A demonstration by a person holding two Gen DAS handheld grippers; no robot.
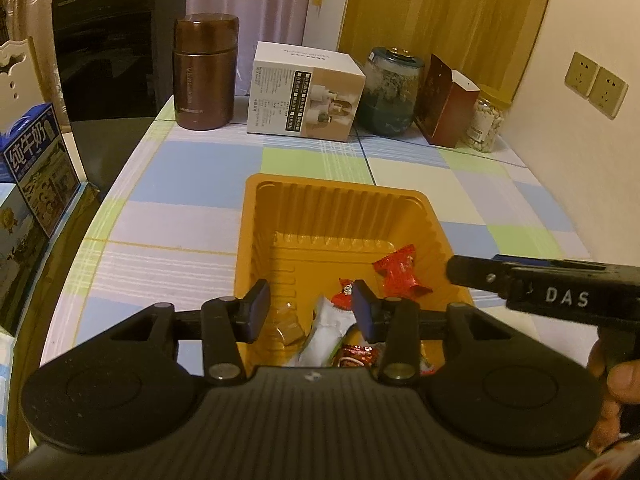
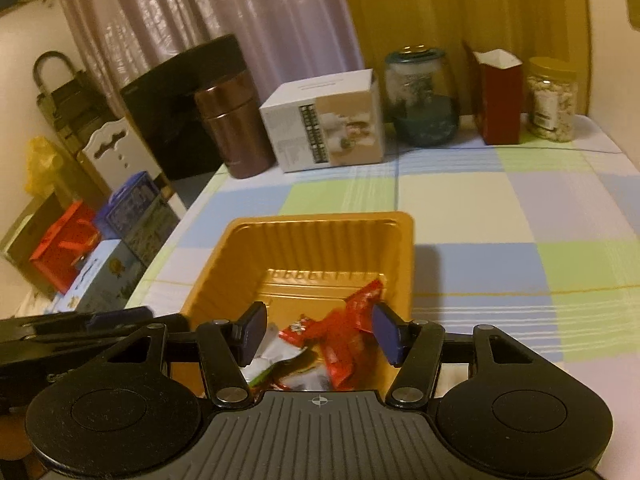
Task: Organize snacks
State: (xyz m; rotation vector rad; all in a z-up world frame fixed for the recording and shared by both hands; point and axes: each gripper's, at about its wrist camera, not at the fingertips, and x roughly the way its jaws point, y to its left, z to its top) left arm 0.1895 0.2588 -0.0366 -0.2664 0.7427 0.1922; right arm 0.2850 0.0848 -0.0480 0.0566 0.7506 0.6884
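Snacks lie in the orange tray (image 1: 256,216) on the checked worktop (image 1: 192,168): a red candy (image 1: 400,276) by its right wall, a white packet (image 1: 326,332) and a clear wrapper (image 1: 286,326) nearer. Left gripper (image 1: 311,310) hangs over them, jaws partly apart, nothing between the pads. Right gripper (image 2: 320,330) also stands apart, empty, above a blurred red wrapper (image 2: 344,340). Both gripper bodies hide the tray's near end.
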